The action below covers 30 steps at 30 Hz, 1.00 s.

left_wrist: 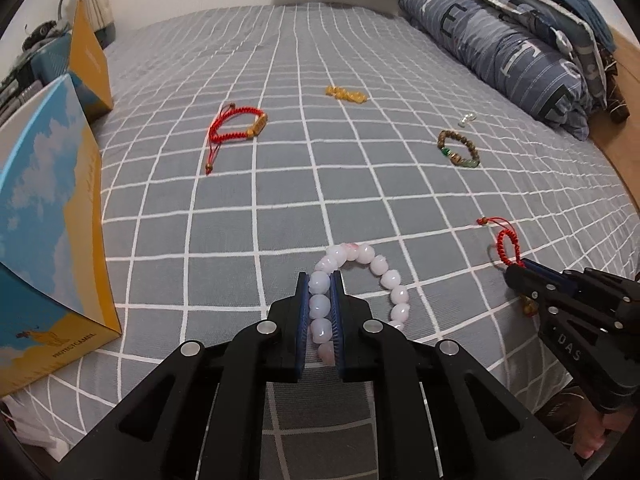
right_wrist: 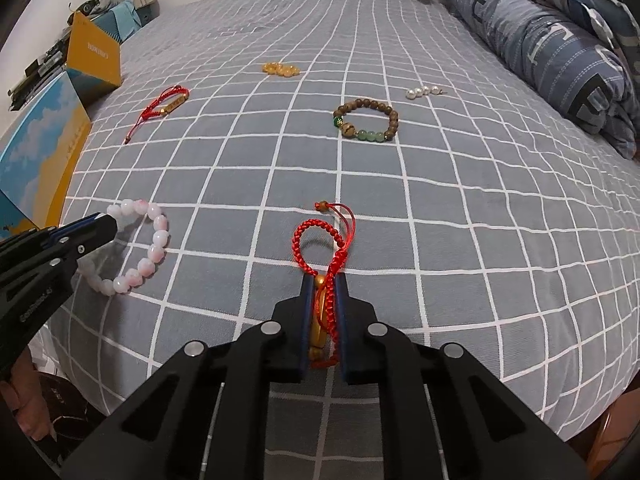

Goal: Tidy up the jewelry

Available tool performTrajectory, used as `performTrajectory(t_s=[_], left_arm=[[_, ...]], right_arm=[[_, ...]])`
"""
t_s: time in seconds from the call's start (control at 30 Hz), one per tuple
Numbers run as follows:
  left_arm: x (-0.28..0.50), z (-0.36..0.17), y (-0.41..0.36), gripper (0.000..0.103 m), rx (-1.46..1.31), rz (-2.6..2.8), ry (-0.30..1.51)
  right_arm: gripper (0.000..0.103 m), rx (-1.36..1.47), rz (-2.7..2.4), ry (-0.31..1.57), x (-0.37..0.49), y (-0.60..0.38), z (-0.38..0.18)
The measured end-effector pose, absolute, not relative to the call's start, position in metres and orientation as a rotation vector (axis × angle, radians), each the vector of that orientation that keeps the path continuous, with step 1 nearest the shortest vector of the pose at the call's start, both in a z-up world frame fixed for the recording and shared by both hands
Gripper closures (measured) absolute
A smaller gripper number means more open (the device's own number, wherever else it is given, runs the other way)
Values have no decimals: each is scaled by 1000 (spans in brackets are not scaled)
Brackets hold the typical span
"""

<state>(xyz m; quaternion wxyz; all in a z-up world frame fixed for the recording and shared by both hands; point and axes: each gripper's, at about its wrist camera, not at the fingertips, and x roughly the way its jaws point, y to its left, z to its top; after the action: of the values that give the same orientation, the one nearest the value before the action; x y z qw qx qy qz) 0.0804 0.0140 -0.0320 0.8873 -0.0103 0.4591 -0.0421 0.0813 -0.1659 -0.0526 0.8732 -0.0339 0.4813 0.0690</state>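
My left gripper [left_wrist: 320, 280] is shut on a pink-white bead bracelet [left_wrist: 376, 268], which rests on the grey checked bedspread; both show in the right wrist view, the gripper [right_wrist: 105, 222] and the bracelet [right_wrist: 156, 240]. My right gripper [right_wrist: 323, 282] is shut on a red braided cord bracelet [right_wrist: 320, 240] with a gold charm; it appears at the right of the left wrist view [left_wrist: 508, 246]. Farther off lie another red cord bracelet [right_wrist: 164, 106], an amber bead piece [right_wrist: 280, 69], a brown-and-green bead bracelet [right_wrist: 366, 120] and a short pearl piece [right_wrist: 422, 91].
A blue-and-yellow box [left_wrist: 48, 216] stands at the left edge of the bed, with an open yellow box [left_wrist: 90, 60] behind it. A rolled blue quilt [left_wrist: 516, 48] lies along the right side. The bed's front edge [right_wrist: 520, 412] drops off near me.
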Motion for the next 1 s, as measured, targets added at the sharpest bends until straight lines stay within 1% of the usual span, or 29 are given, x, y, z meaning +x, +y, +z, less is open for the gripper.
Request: performTrajectory(t_s=[0.43, 0.73, 1.0], left_arm=[[68, -4, 12, 93, -31, -109, 861], [58, 19, 15, 93, -27, -75, 752], [53, 31, 24, 93, -24, -50, 699]], right_arm=[[93, -37, 115, 897, 76, -171, -32], [93, -43, 46, 803, 72, -171, -20], [93, -33, 36, 770, 71, -170, -13]])
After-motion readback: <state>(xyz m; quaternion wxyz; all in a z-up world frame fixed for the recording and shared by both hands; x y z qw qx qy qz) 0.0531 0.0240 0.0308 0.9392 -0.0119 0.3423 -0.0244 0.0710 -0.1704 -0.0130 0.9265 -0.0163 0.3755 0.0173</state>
